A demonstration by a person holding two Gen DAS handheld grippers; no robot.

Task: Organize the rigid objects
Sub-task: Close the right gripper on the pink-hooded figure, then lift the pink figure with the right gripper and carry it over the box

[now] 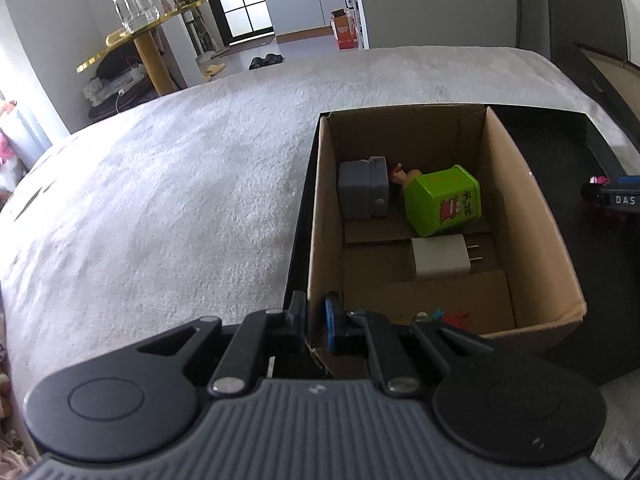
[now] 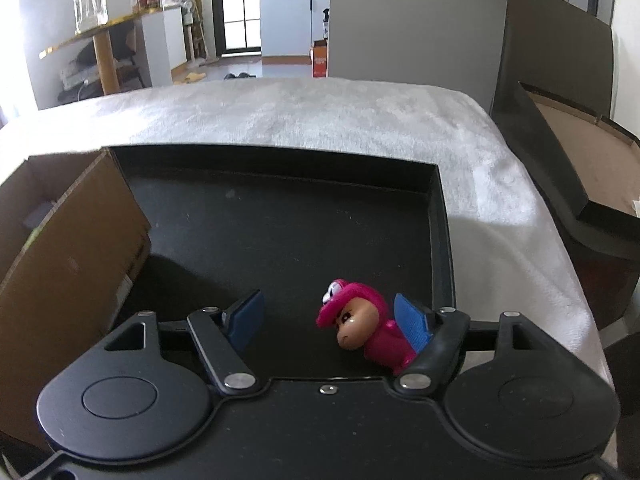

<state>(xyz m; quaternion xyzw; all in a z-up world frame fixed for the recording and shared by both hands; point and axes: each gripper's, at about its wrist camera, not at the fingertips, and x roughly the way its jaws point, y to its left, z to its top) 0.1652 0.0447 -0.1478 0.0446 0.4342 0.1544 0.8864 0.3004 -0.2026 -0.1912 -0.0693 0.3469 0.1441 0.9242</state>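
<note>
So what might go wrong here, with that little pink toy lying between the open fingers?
The pink figure lies tipped against one pad of the right gripper, off-centre, so closing may squirt it sideways or grab it crooked. The left gripper pinches the cardboard box wall; a tug could shift the box and topple the green tin inside.

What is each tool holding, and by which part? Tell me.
Left tool grips the cardboard box by its near left wall edge. Right tool holds nothing: open, the pink figurine lies loose between its fingers.
</note>
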